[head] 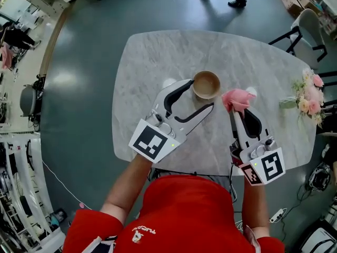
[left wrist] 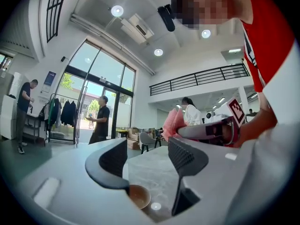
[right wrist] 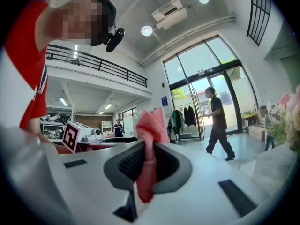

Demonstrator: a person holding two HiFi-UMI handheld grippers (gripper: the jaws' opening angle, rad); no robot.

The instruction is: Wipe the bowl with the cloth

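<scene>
Pink cloth point(head: 238, 99) clamped bunched in right gripper point(right wrist: 149, 156) so a wad pokes past the tips for wiping, left gripper point(left wrist: 149, 149) half-open and empty, above the wooden bowl point(head: 206, 84) near the marble table's point(head: 158, 51) middle, probably to steady it.

No text or number could be read in full. White lettering point(head: 145, 230) is printed on the red shirt point(head: 179, 210), but it is inverted and too small to decipher. Black-and-white square code markers point(head: 151, 141) point(head: 269, 167) are carried on two white cubes. The blue wall sign point(left wrist: 49, 78) is illegible.
</scene>
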